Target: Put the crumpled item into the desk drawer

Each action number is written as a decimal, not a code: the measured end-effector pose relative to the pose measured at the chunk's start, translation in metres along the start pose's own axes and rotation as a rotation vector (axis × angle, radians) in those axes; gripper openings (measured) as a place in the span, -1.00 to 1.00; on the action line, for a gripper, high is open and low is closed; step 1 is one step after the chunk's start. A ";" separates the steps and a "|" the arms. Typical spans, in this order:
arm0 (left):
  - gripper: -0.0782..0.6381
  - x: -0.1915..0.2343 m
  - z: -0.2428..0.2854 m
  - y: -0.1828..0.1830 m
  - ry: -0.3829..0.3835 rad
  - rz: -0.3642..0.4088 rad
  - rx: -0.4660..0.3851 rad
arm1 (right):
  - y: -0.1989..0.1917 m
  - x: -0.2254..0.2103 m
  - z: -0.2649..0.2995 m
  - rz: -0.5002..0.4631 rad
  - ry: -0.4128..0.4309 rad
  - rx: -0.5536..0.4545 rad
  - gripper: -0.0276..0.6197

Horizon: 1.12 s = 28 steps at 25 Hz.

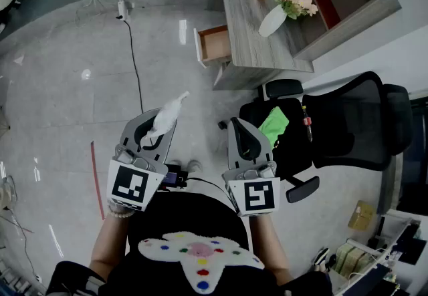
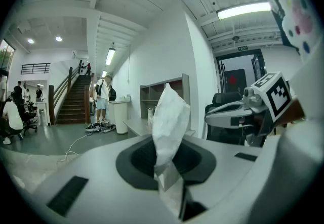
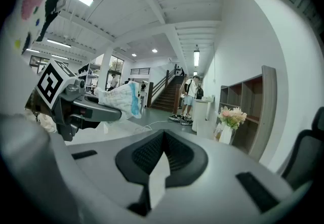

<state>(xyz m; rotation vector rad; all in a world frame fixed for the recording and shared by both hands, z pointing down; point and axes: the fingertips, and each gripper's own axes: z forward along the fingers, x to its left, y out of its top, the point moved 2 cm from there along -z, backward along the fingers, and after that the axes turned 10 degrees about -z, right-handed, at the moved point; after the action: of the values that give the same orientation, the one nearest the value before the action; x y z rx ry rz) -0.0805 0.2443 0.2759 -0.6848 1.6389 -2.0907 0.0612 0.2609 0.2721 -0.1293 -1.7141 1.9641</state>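
A white crumpled item (image 1: 168, 113) with some blue print sticks out of my left gripper (image 1: 162, 122), which is shut on its lower end. In the left gripper view the crumpled item (image 2: 169, 119) rises upright from the closed jaws of the left gripper (image 2: 169, 180). My right gripper (image 1: 236, 122) is held beside it, shut with nothing in it; its jaws meet in the right gripper view (image 3: 159, 167). That view also shows the crumpled item (image 3: 119, 98). The grey desk (image 1: 249, 27) is ahead, its wooden drawer (image 1: 214, 44) pulled open towards the left. Both grippers are well short of the drawer.
A white vase of pink flowers (image 1: 286, 6) stands on the desk beside an open shelf unit (image 1: 341, 1). A black office chair (image 1: 348, 121) with a green thing (image 1: 274, 124) on its seat is at my right. A power strip and cable (image 1: 124, 11) lie on the floor. People stand near a far staircase (image 2: 104, 96).
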 end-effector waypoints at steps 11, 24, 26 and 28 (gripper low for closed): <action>-0.60 0.001 0.000 -0.001 -0.002 0.001 0.006 | -0.005 -0.004 -0.001 -0.038 -0.016 0.015 -0.91; -0.60 0.007 -0.009 -0.002 -0.008 0.006 0.005 | 0.003 0.007 0.000 0.003 -0.025 -0.001 -0.91; -0.60 0.010 -0.011 -0.005 -0.007 0.003 0.016 | 0.004 0.007 0.000 0.005 -0.039 -0.005 -0.91; -0.60 0.011 -0.012 -0.004 -0.013 0.004 0.007 | 0.006 0.010 0.001 0.017 -0.042 -0.009 -0.91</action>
<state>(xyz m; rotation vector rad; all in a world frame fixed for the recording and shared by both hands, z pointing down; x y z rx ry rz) -0.0969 0.2480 0.2786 -0.6905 1.6234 -2.0840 0.0507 0.2643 0.2690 -0.1076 -1.7545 1.9847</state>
